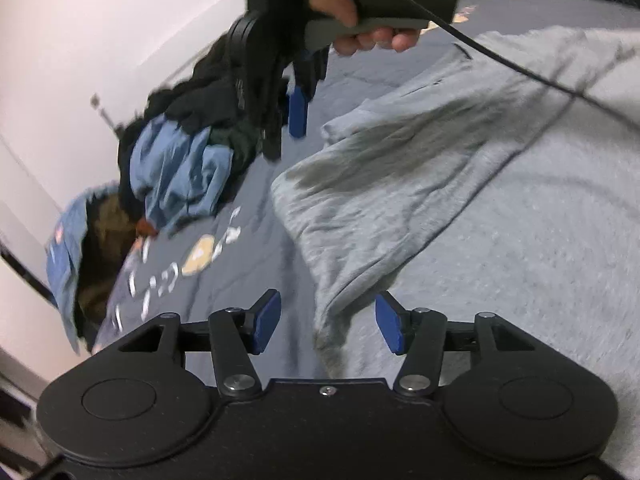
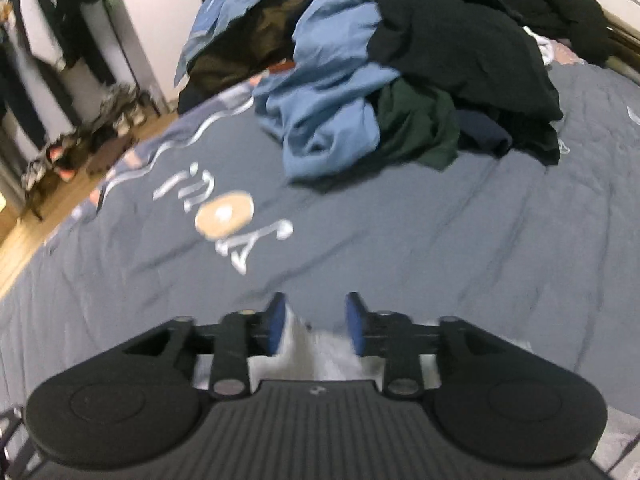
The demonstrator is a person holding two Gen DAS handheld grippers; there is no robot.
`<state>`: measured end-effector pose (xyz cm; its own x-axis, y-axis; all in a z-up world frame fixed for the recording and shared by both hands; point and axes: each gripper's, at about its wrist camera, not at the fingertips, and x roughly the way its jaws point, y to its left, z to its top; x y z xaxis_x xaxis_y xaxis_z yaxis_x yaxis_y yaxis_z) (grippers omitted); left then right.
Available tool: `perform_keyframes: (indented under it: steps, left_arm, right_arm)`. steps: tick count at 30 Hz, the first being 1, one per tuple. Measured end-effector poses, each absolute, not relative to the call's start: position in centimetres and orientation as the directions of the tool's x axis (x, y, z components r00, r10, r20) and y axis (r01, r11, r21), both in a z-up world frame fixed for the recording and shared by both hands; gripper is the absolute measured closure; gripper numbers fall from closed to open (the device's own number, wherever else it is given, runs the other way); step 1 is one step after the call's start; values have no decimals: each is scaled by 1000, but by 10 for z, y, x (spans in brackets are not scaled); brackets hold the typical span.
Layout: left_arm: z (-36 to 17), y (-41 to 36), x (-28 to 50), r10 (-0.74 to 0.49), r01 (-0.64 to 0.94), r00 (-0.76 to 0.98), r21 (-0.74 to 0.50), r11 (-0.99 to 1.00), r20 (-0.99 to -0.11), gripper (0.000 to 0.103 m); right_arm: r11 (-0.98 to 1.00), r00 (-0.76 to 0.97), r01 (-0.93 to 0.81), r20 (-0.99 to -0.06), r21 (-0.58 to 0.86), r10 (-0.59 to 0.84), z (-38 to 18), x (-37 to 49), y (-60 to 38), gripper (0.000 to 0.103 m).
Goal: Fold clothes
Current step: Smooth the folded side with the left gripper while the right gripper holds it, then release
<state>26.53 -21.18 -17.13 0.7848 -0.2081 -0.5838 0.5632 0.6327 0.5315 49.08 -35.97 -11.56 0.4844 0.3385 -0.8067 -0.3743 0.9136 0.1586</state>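
Grey garment (image 1: 460,200) between open left gripper (image 1: 328,322) pads

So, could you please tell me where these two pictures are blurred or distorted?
Left wrist view: fisheye bends the wall; the clothes pile and the hand holding the right claw are smeared, while the grey garment is only slightly soft. Right wrist view: soft all over, with the shoes and the bedspread print streaked.
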Motion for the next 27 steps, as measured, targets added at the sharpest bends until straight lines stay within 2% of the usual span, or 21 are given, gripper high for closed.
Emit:
perform_keyframes:
  steps: [3, 4, 6, 7, 9, 14, 17, 20, 22, 24, 26, 27]
  left_arm:
    - [-183, -221, 260, -203, 548, 809, 581, 601, -552, 52]
    - [-186, -223, 259, -201, 551, 807, 583, 597, -556, 55]
    - [-192, -225, 259, -198, 556, 803, 587, 588, -562, 86]
    - [-195, -227, 259, -196, 559, 801, 589, 584, -566, 90]
    - [-194, -225, 261, -189, 554, 801, 584, 593, -568, 100]
    - [-181, -216, 267, -180, 559, 789, 563, 609, -588, 101]
    - [-181, -216, 270, -151, 539, 796, 574, 617, -586, 100]
    - [-191, -218, 268, -119, 559, 784, 611, 560, -609, 97]
    - [-185, -215, 269, -130, 563, 782, 600, 568, -610, 89]
    - [-173, -211, 270, -165, 554, 787, 565, 612, -594, 64]
    - [-163, -209, 269, -209, 554, 790, 525, 647, -576, 49]
    - [-159, -209, 267, -234, 557, 790, 504, 660, -567, 48]
  right_arm:
    - [904, 445, -404, -833, 141, 329, -130, 486, -354, 65]
    - [906, 438, -402, -840, 137, 321, -136, 486, -352, 65]
    - [910, 431, -394, -849, 128, 306, -145, 487, -347, 68]
    - [917, 435, -378, -850, 128, 298, -148, 488, -347, 73]
    - [921, 441, -355, -840, 160, 316, -151, 490, -348, 95]
    - [945, 518, -288, -804, 158, 292, -148, 494, -355, 97]
    - [945, 546, -268, -779, 185, 308, -144, 497, -361, 98]
    - [942, 525, -293, -797, 161, 299, -150, 501, -361, 95]
    - [943, 518, -286, -800, 172, 303, -146, 500, -364, 93]
    - [940, 530, -289, -787, 184, 317, -136, 494, -370, 89]
    - [937, 557, -315, -769, 153, 313, -121, 485, -377, 86]
    - [936, 568, -323, -761, 143, 312, -113, 479, -383, 82]
